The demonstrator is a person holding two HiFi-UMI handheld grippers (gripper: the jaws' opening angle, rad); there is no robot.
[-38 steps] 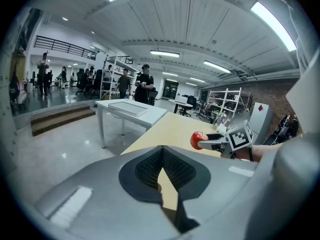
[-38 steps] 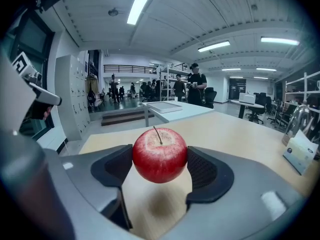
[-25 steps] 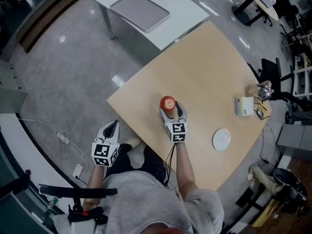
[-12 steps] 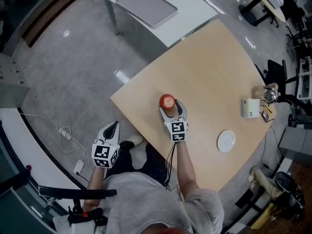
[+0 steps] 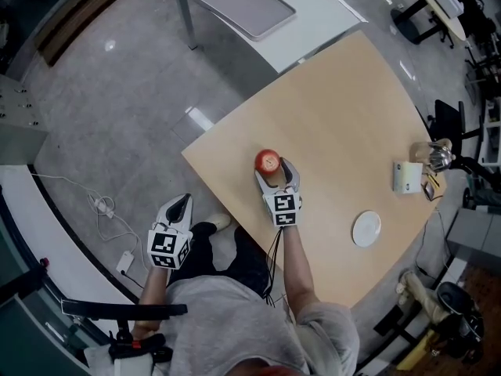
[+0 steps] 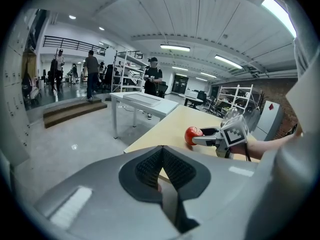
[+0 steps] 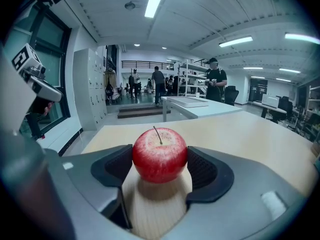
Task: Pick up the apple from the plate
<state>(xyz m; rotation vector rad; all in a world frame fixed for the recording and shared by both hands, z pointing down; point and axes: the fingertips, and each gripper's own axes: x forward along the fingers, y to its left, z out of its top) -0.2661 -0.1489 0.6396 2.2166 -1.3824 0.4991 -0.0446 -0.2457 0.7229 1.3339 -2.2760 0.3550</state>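
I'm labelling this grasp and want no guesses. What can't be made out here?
Apple underside: right gripper view, hidden by its own curve; lifted or resting on the table, unclear.
Shiny things beside the white box: head view, too small.
Plate surface: head view, too small for detail.

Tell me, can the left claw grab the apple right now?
Probably not. The apple sits pinched in the right claw, whose jaws cover both its sides, and the left claw is shut, hanging beside the table over the floor.
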